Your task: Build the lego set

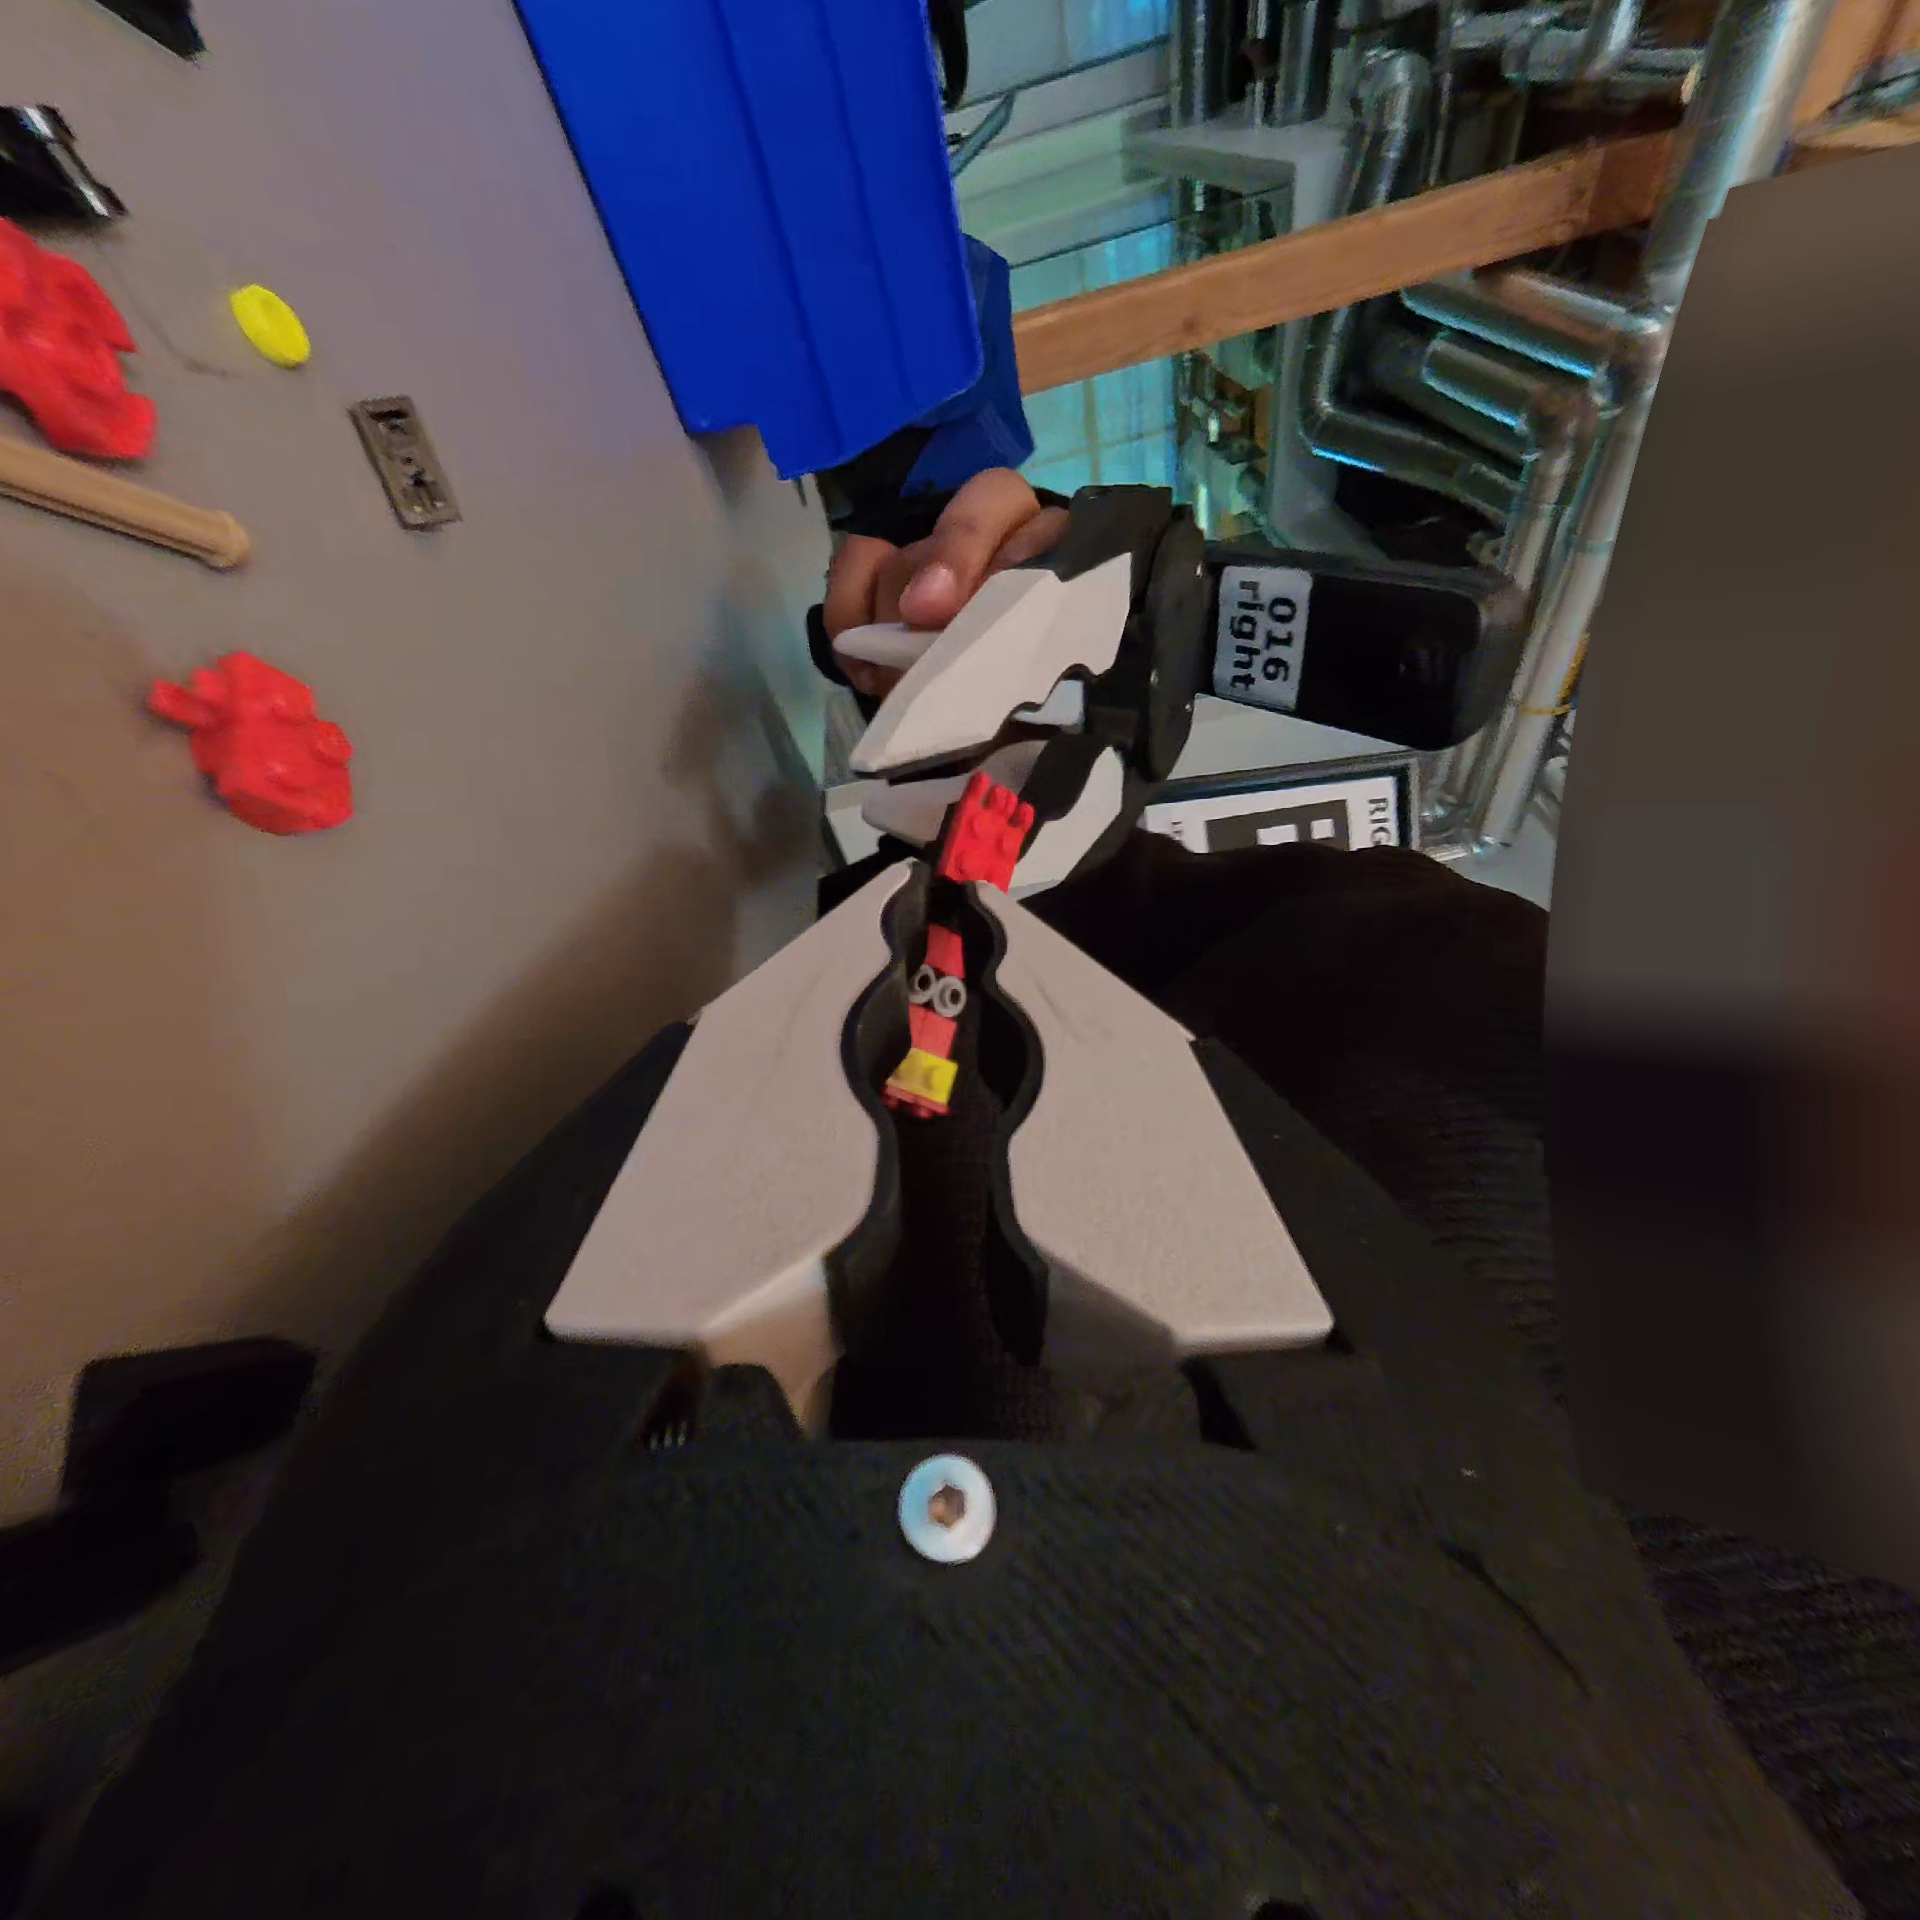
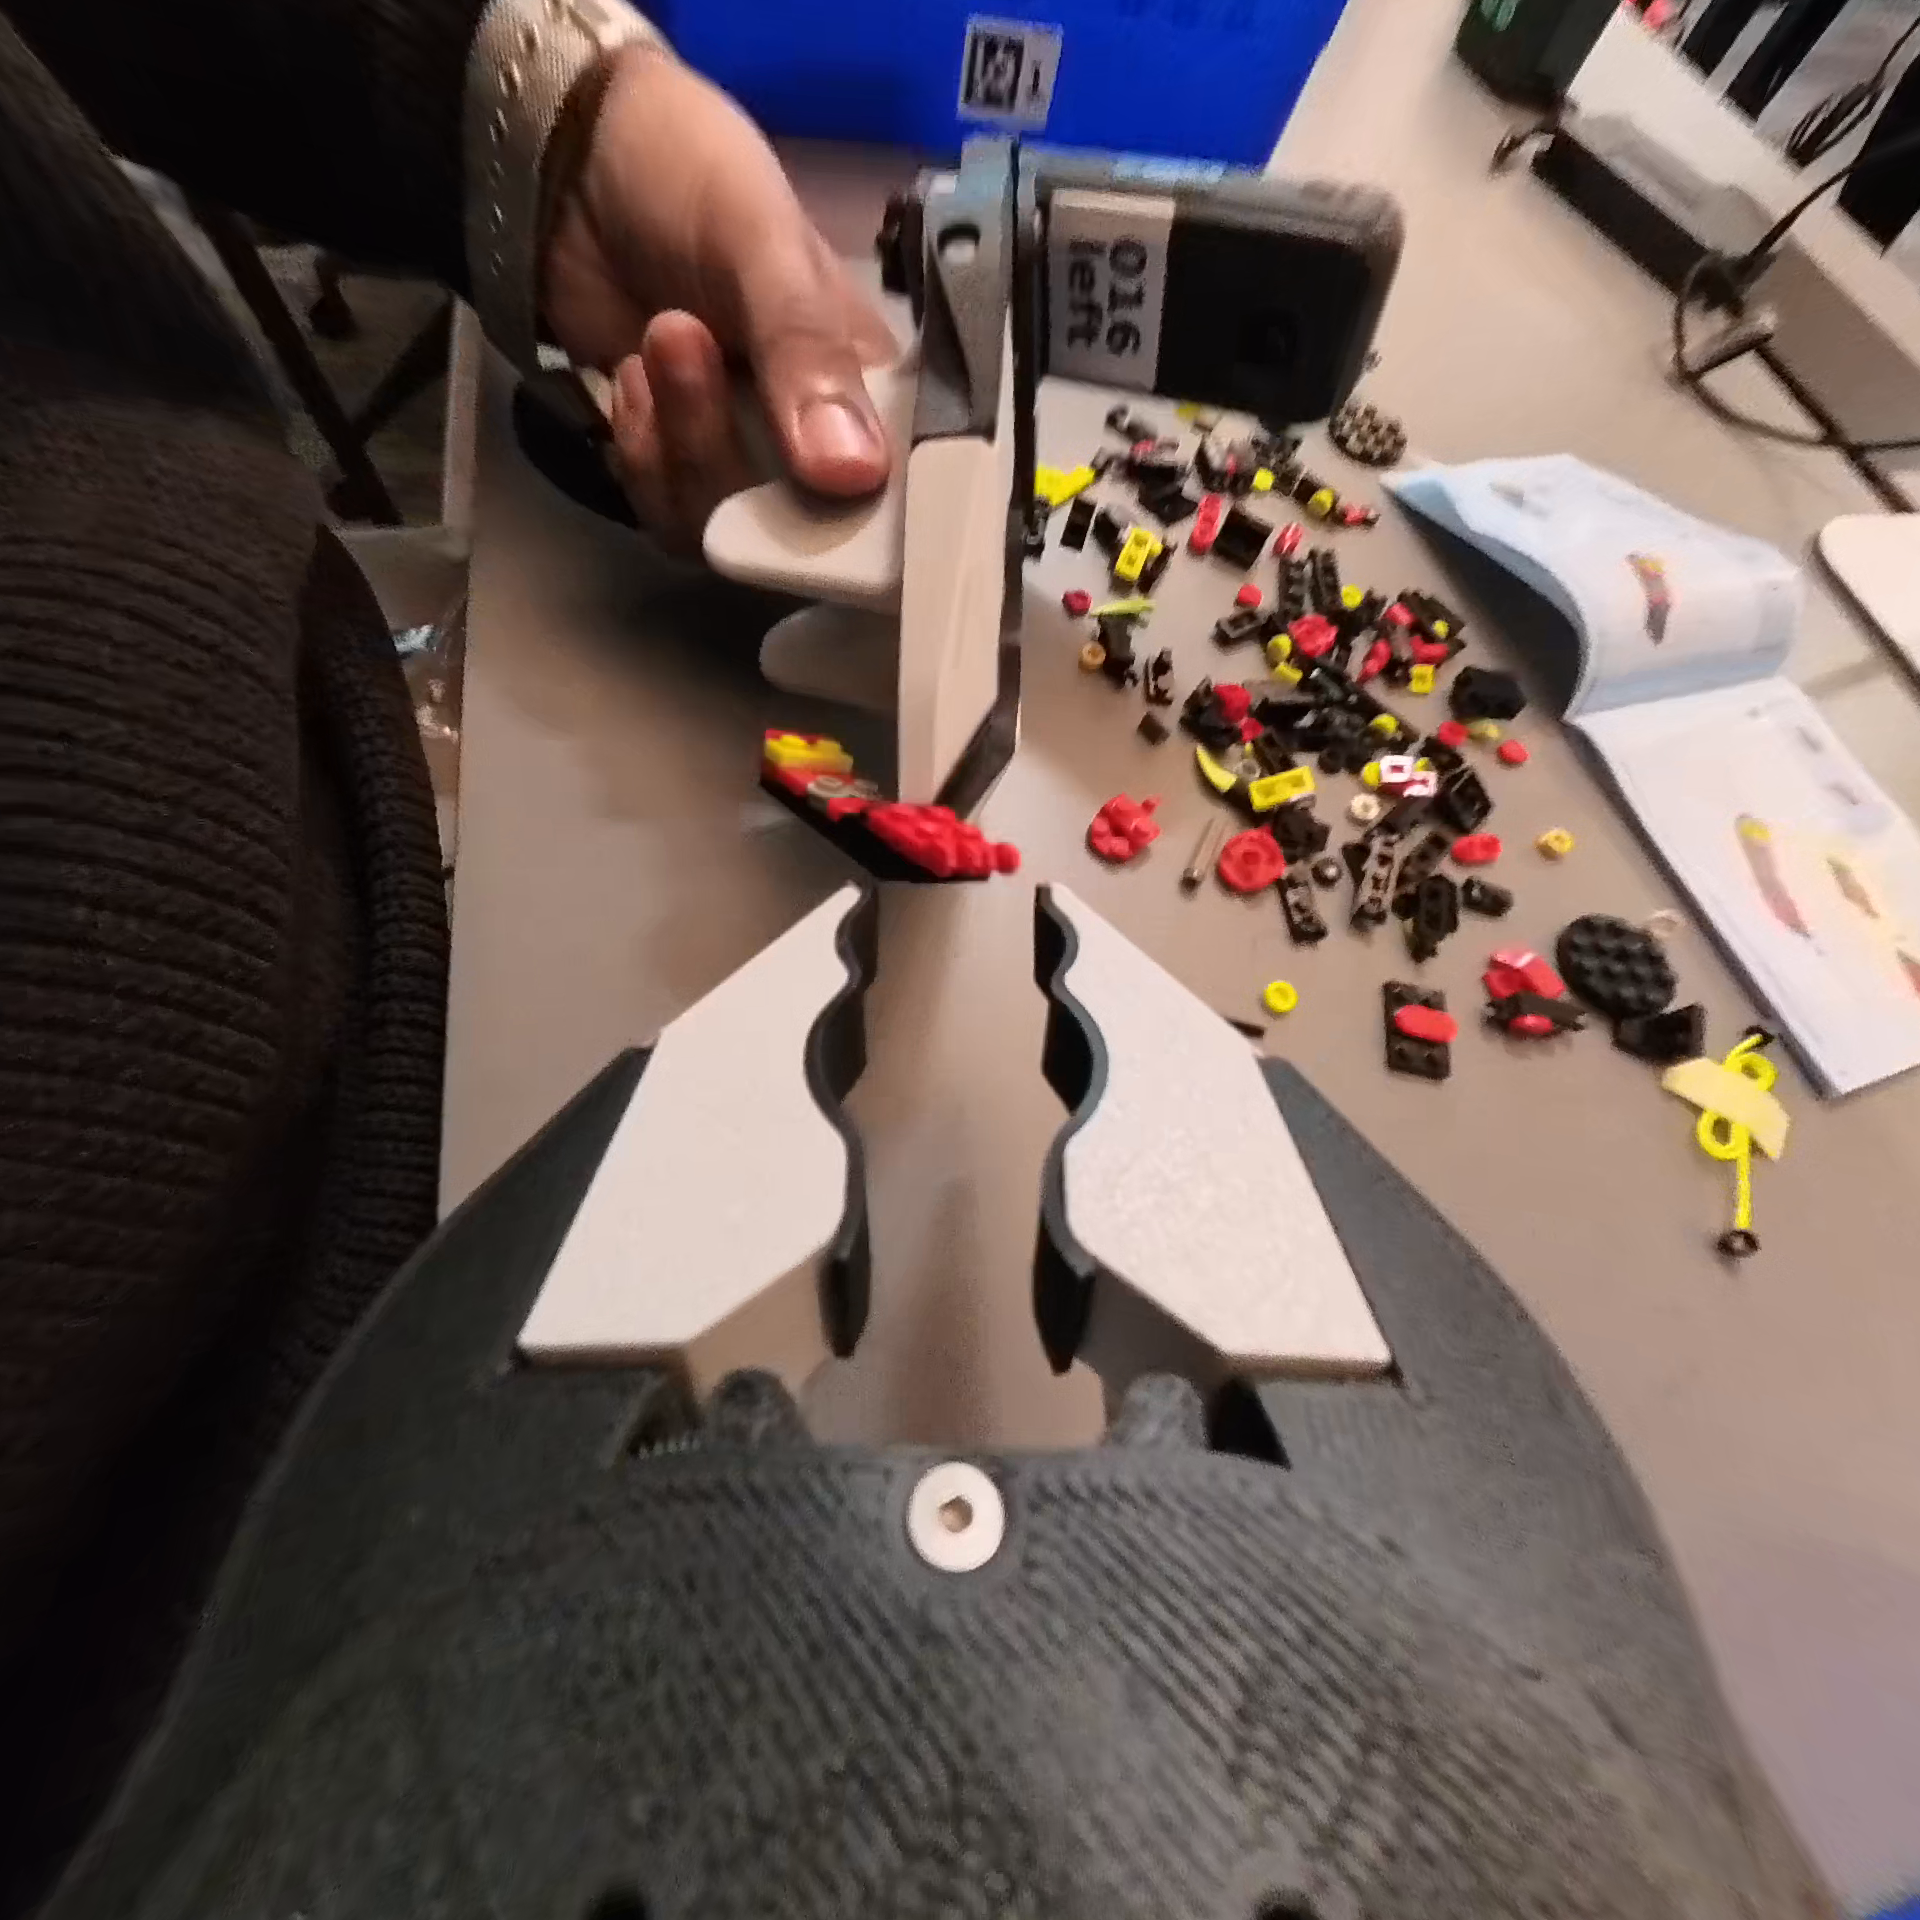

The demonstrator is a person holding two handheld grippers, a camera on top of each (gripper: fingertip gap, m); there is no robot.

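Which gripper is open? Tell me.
The right gripper: its fingers stand apart, empty. The left gripper is clamped on the red lego assembly.

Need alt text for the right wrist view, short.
The open right gripper faces the left gripper, which is shut on a red, black and yellow lego build above a grey table. Loose lego pieces and an open instruction booklet lie to the right.

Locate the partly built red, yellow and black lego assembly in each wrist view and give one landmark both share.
Left wrist view: lego assembly at centre, clamped between the left gripper fingers.
Right wrist view: left of centre, just beyond the open right gripper.
Shared landmark: blue bin.
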